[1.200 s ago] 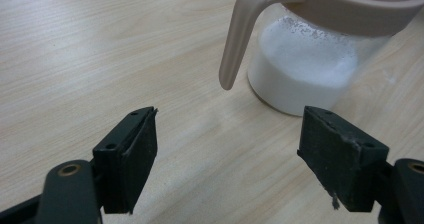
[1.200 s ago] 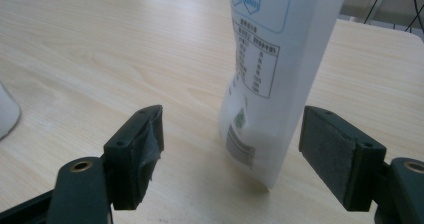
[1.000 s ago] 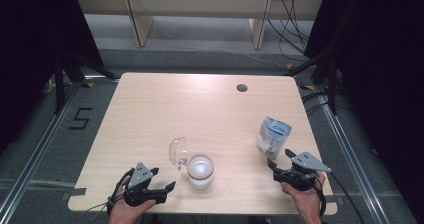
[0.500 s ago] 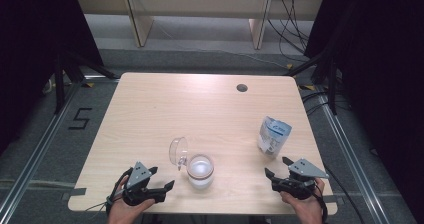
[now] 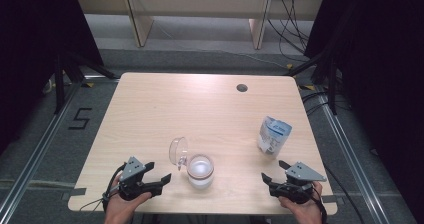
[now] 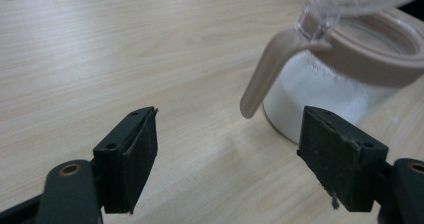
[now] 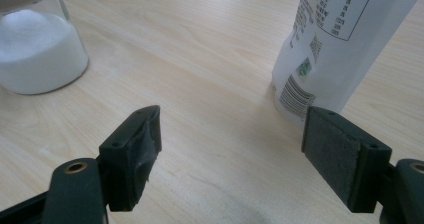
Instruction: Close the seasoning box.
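A clear glass jar [image 5: 200, 171] holding white powder stands near the table's front edge, its hinged lid [image 5: 177, 151] flipped open to the left. In the left gripper view the jar [image 6: 340, 84] has a beige rim and a beige latch [image 6: 265, 74]. My left gripper [image 5: 157, 172] rests open just left of the jar, nothing between its jaws. A white and blue pouch [image 5: 273, 135] stands upright at the right; the same pouch [image 7: 340, 44] fills the upper right of the right gripper view. My right gripper [image 5: 273, 171] is open, a little in front of the pouch.
The light wooden table [image 5: 200, 109] has a round cable hole [image 5: 242, 88] at the back right. Black frame rails and a grey floor surround it. The person's hands [image 5: 120, 209] hold both grippers at the front edge.
My right gripper has drawn back toward the front edge, away from the pouch. The left gripper, jar and pouch have stayed put.
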Action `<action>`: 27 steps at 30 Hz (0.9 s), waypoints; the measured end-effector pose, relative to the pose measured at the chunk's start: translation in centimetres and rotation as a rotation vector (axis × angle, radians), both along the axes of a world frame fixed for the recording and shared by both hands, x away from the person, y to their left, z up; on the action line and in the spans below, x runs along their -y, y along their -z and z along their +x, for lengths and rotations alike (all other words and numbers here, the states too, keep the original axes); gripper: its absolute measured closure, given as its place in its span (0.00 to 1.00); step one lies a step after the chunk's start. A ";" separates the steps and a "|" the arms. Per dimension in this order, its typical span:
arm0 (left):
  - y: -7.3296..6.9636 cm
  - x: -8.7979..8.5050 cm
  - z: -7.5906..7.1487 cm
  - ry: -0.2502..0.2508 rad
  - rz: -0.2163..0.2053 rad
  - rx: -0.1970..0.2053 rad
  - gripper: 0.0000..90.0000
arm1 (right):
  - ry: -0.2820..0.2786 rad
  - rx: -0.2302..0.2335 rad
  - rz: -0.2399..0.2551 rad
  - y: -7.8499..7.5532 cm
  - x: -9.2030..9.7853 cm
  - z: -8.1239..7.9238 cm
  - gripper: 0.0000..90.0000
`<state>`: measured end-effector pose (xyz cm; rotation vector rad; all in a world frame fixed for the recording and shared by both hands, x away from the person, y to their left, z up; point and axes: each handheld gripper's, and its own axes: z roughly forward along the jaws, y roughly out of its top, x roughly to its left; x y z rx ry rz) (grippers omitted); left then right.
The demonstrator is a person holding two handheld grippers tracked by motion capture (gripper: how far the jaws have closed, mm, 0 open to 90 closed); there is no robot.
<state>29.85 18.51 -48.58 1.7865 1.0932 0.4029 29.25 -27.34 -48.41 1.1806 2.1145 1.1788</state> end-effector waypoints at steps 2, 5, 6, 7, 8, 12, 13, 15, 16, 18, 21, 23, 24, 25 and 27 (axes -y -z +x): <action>-0.5 -0.2 0.2 -0.012 -0.016 0.011 0.26 | -0.003 0.010 0.001 0.1 -0.1 0.0 0.28; -1.4 -0.4 0.4 -0.018 -0.024 0.034 0.26 | -0.009 0.020 -0.011 0.1 -0.1 0.1 0.28; -1.7 -0.5 0.4 -0.014 -0.017 0.040 0.26 | -0.007 0.019 -0.021 0.0 -0.1 0.0 0.28; -2.0 -0.4 0.6 -0.018 -0.026 0.043 0.26 | -0.029 0.027 -0.030 0.0 0.0 0.2 0.28; -2.3 -0.4 0.9 -0.011 -0.035 0.048 0.26 | -0.034 0.036 -0.039 0.0 -0.1 0.2 0.28; -3.2 0.1 1.5 0.015 -0.028 0.059 0.30 | -0.039 0.039 -0.040 0.0 -0.1 0.2 0.29; -3.5 0.3 1.6 0.030 -0.030 0.071 0.35 | -0.041 0.043 -0.042 0.0 -0.1 0.2 0.29; -4.0 0.5 1.8 0.041 -0.024 0.086 0.39 | -0.041 0.039 -0.043 0.0 -0.1 0.2 0.29; -4.1 0.6 1.9 0.041 -0.044 0.082 0.42 | -0.041 0.039 -0.042 0.0 -0.1 0.2 0.29; -4.5 0.5 2.1 0.064 -0.022 0.105 0.51 | -0.045 0.040 -0.042 0.0 -0.1 0.2 0.29; -4.7 0.5 2.1 0.073 -0.025 0.115 0.68 | -0.032 0.057 -0.044 0.0 -0.1 0.2 0.30; -4.8 0.6 1.9 0.084 -0.004 0.132 0.76 | -0.028 0.034 -0.036 0.0 -0.2 0.1 0.30; -4.8 0.7 1.8 0.084 -0.004 0.136 0.82 | -0.031 0.031 -0.033 0.0 -0.2 0.1 0.30; -4.8 0.8 1.8 0.086 -0.007 0.136 0.86 | -0.039 0.039 -0.038 0.0 -0.2 0.2 0.30; -4.8 1.0 1.7 0.086 0.003 0.148 0.93 | -0.043 0.035 -0.031 0.0 -0.3 0.2 0.30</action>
